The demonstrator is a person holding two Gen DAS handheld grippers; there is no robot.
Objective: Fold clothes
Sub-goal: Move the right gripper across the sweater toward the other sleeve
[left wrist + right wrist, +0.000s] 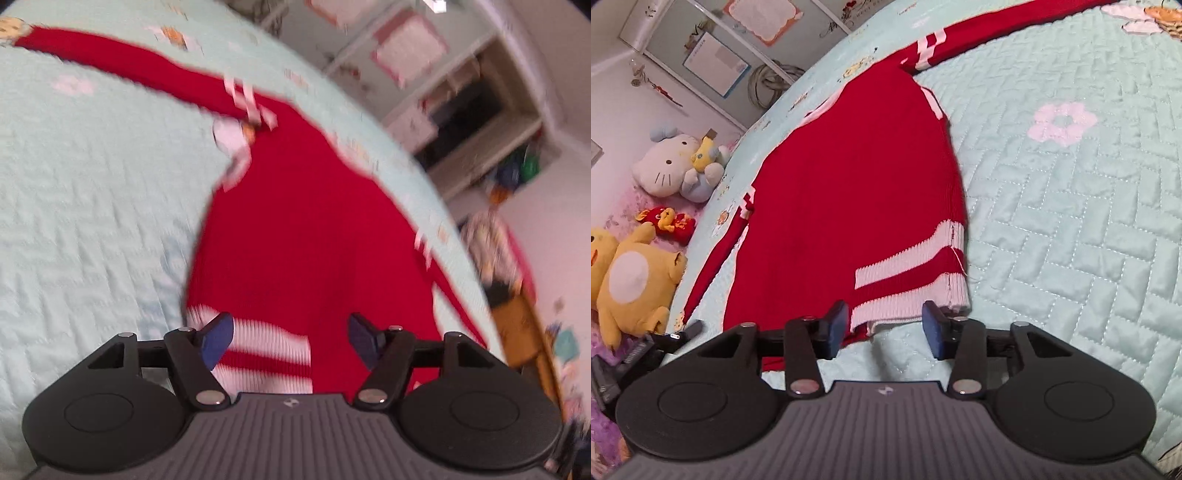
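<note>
A red knit sweater (295, 221) with white stripes lies flat on a pale green quilted bedspread (92, 221), one sleeve stretched toward the far left. My left gripper (290, 332) is open just above the striped hem (266, 354), its blue pads wide apart over the fabric. In the right wrist view the same sweater (849, 184) runs away from me. The right gripper (885, 321) is open too. It straddles the near corner of the white-striped hem (908, 273), and its pads stand clear of the cloth.
Beyond the bed's far edge stand white shelves (461, 110) against the wall. A white cat plush (668, 162) and a yellow plush (631, 273) lie beside the bed at the left. Bare bedspread (1071, 221) spreads out to the right of the sweater.
</note>
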